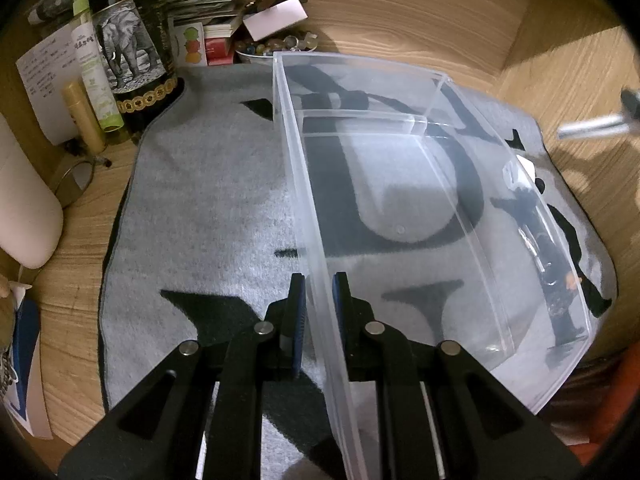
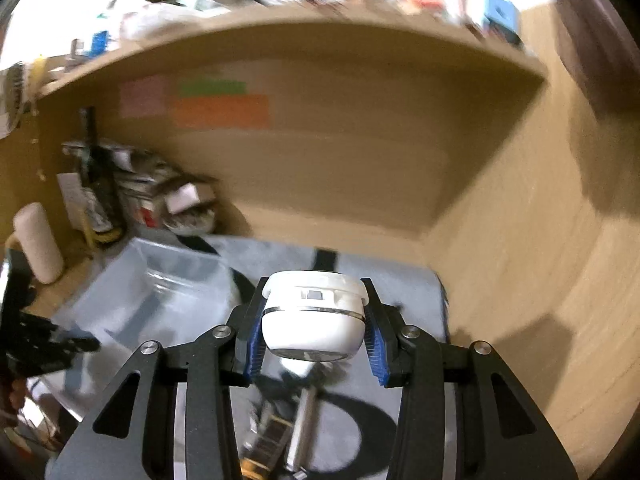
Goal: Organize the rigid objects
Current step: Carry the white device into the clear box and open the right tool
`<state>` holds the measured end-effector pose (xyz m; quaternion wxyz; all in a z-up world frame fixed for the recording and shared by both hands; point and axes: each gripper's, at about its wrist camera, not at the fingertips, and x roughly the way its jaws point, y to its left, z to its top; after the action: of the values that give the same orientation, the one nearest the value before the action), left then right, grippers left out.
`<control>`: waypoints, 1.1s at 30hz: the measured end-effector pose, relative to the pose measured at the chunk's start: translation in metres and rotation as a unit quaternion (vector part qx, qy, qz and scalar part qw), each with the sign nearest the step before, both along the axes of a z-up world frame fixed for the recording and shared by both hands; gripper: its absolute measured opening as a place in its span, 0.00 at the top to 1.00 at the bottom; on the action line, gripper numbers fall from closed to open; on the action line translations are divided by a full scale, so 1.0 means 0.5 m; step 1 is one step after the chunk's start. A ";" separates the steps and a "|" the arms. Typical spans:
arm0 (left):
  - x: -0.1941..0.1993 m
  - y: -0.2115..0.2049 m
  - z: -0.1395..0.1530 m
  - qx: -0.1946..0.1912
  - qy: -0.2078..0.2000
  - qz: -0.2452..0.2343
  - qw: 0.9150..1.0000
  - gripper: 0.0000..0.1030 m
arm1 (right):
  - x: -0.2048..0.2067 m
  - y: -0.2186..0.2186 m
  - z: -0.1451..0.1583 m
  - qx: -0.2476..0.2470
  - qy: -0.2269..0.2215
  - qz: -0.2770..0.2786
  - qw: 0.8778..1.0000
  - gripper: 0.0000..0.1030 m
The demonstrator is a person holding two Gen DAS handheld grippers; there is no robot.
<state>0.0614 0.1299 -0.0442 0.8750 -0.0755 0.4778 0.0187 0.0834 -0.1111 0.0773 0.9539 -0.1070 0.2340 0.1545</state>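
A clear plastic bin (image 1: 400,184) stands empty on the grey mat (image 1: 208,208). My left gripper (image 1: 319,300) is shut on the bin's near left wall, one pad on each side. The bin also shows in the right wrist view (image 2: 160,288), blurred. My right gripper (image 2: 314,320) is shut on a white round device (image 2: 314,316) with a metal band, held above the mat. Below it lie a metal rod (image 2: 304,428) and a dark small object (image 2: 268,436) on the mat. A dark figure (image 1: 560,264) lies behind the bin's right wall.
Bottles and an elephant-printed tin (image 1: 128,48) stand at the back left, with papers, boxes and a bowl of beads (image 1: 276,46). A white cylinder (image 1: 24,208) stands at the left. Wooden walls enclose the desk nook (image 2: 360,152) with a shelf above.
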 end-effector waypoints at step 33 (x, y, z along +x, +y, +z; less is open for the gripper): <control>-0.012 0.009 0.010 -0.015 -0.006 -0.001 1.000 0.87 | 0.006 0.286 -0.152 -0.081 0.108 0.174 0.975 0.63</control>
<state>0.0552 0.1342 -0.0394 0.8764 -0.0886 0.4732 0.0100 0.0866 0.0321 0.0011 0.8697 -0.2055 0.3253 0.3090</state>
